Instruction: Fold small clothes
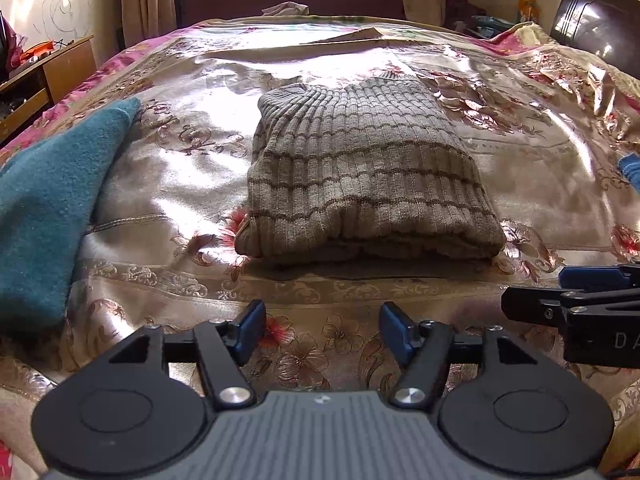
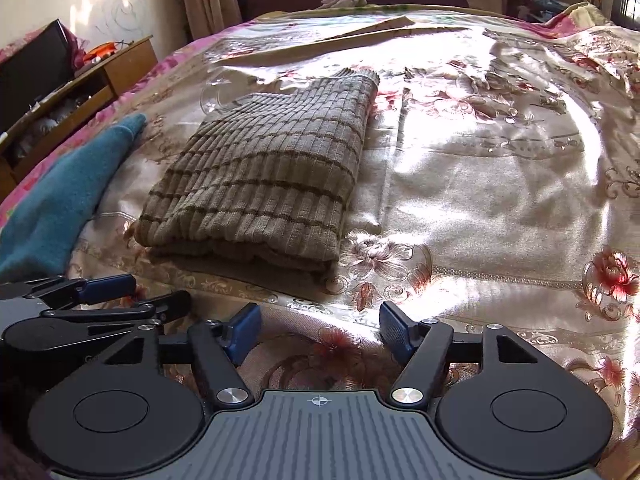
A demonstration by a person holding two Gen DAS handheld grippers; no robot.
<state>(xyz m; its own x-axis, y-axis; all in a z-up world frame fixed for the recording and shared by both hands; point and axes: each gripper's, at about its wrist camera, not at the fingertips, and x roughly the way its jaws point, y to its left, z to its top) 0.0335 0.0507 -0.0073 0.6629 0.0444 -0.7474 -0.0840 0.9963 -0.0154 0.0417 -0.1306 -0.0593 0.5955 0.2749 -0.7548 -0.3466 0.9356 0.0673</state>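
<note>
- A teal cloth (image 1: 52, 208) lay at the far left of the bed (image 1: 520, 168), unfolded and well apart from both grippers; it looked like the next piece to fold.
- The left gripper (image 1: 322, 330) hovered over the near edge of the bed with its jaws apart and nothing between them.
- The sweater (image 1: 360, 172) lay ahead of it in the middle, folded into a compact block with its thick fold toward the grippers, touching neither.
- The right gripper (image 2: 320, 330) was just beside the left one, jaws likewise spread and empty.
- Judged from this, the sweater's fold was done. A good next step would be to leave it alone, swing left, and pinch the teal cloth at two corners of one edge, so that it spreads flat before folding.
</note>
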